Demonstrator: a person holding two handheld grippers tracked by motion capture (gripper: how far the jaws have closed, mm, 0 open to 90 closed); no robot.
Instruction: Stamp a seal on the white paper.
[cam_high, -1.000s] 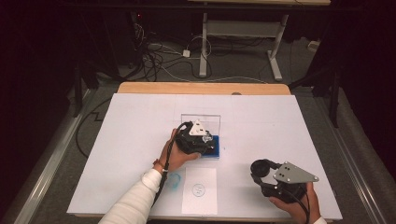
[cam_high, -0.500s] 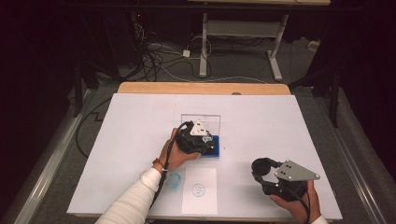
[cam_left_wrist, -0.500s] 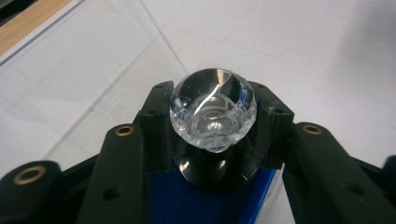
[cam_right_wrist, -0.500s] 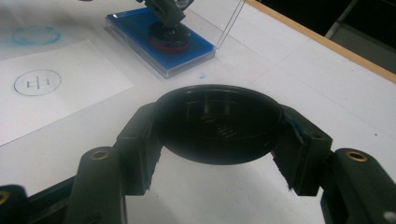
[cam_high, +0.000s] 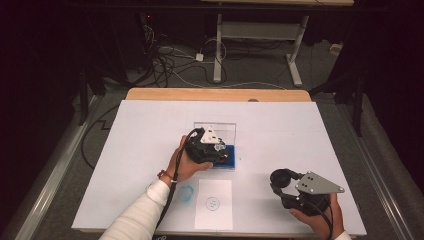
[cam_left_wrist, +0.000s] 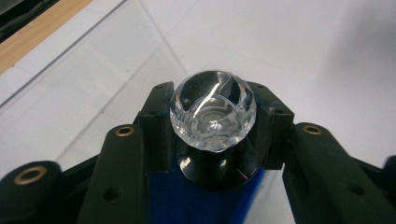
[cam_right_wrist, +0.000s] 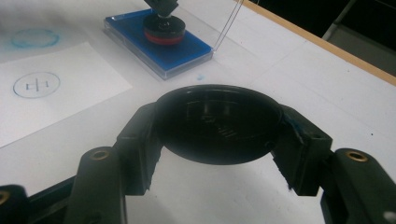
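Landmark: blue ink pad, in an open clear case near the middle of the white worktop.

Left gripper directly over the ink pad. Fingers closed tight on a stamp with a clear faceted knob; knob gripped from both sides. Black base of the stamp seated on the blue pad surface, seen from the right gripper view as a black-and-red disc resting upright on the ink pad.

Right gripper well apart from the ink pad, toward the near right corner of the worktop. Fingers closed on a round black cap, held clear of the surface.

White paper slip just on the near side of the ink pad, bearing one blue ring-shaped stamp mark. Smudged blue ring on the worktop beside the slip, also on the near side of the ink pad.
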